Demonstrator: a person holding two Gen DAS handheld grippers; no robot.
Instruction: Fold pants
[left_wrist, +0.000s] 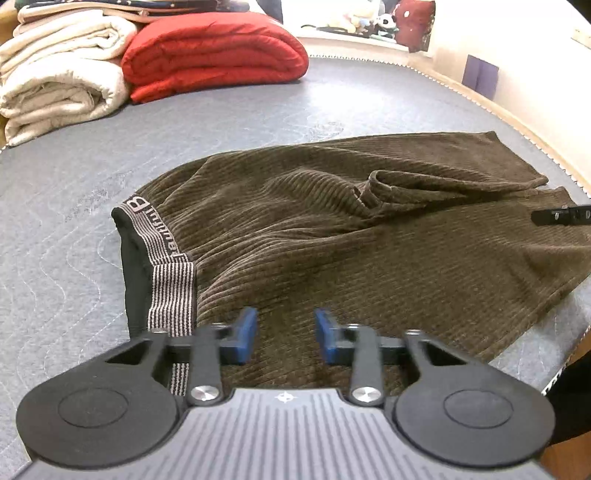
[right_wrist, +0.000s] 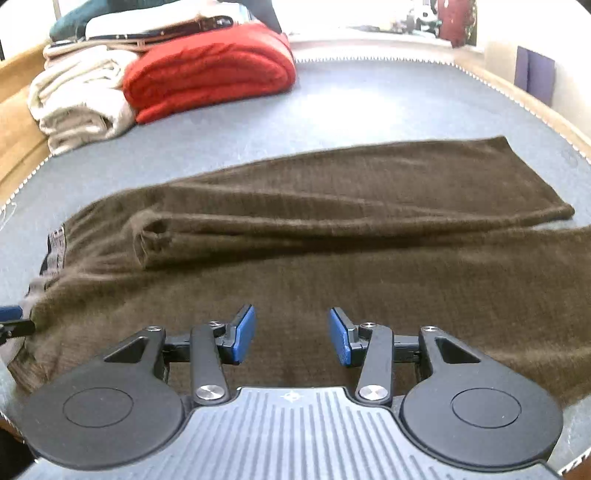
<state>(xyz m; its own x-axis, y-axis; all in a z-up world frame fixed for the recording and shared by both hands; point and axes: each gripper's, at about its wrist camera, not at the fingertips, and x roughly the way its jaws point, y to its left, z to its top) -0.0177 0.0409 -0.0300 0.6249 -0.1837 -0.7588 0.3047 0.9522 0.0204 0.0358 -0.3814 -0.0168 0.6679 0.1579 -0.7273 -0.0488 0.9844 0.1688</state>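
Nearest the lens in each view sits one two-finger tool with blue rubber pads on black linkage arms, two tools in all. From the left wrist, the left gripper (left_wrist: 285, 335) hovers over brown cloth with its jaws apart and nothing pinched between them. From the right wrist, the right gripper (right_wrist: 291, 335) does likewise, jaws parted somewhat wider over the near leg, empty.

One pair of pants (left_wrist: 369, 236) lies spread on the bed, centre frame, running from nine o'clock to three o'clock. Its fabric is dark olive-brown, ribbed like wide corduroy. A striped grey-and-black elastic waistband (left_wrist: 171, 295) with woven lettering sits at eight o'clock in the left view, and two legs stretch toward three o'clock. A raised fold (left_wrist: 376, 192) bunches where the legs meet. At three o'clock a black bar enters the left view, probably part of the other tool, though too little shows to be sure.

Beneath is a grey-blue quilted mattress cover (left_wrist: 258, 118) with wavy stitching and a pale toothed edging. At eleven o'clock sit two folded bundles: one cream blanket (left_wrist: 62, 74), thick and soft, and one red blanket (left_wrist: 214, 55), puffy and rolled. Beyond, at one o'clock, a bright shelf holds small blurred toys, and a cream wall closes the right side.
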